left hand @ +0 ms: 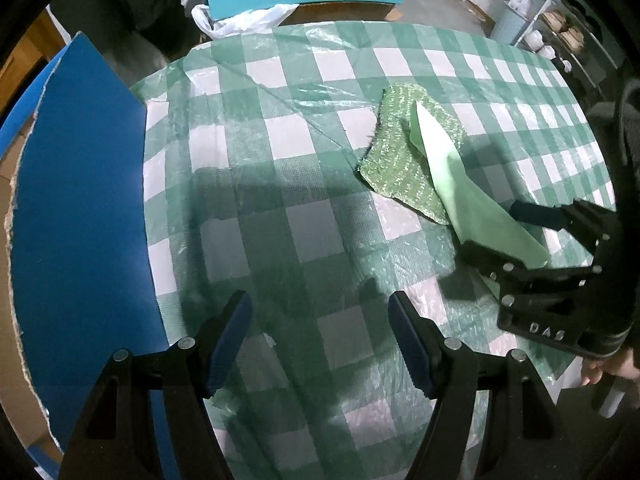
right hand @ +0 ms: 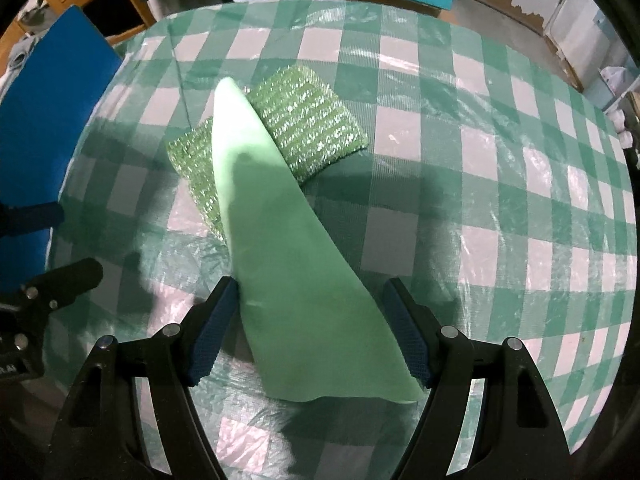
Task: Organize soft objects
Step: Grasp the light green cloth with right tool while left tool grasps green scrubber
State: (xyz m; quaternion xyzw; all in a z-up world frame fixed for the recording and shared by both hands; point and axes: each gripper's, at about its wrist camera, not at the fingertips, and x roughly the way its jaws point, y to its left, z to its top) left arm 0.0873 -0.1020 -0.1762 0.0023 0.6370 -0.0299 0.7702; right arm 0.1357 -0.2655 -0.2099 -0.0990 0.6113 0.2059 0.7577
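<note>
While both tools gape, green cloth overlaps scourer

A table carries everything, covered by a green-and-white checked cloth under what looks like a thin clear plastic sheet, wrinkled and shiny in places. On it lies a glittery green scouring cloth, folded or bent. A smooth pale-green cloth lies across it, one pointed end over the scourer, its wide end towards the near edge.
</note>
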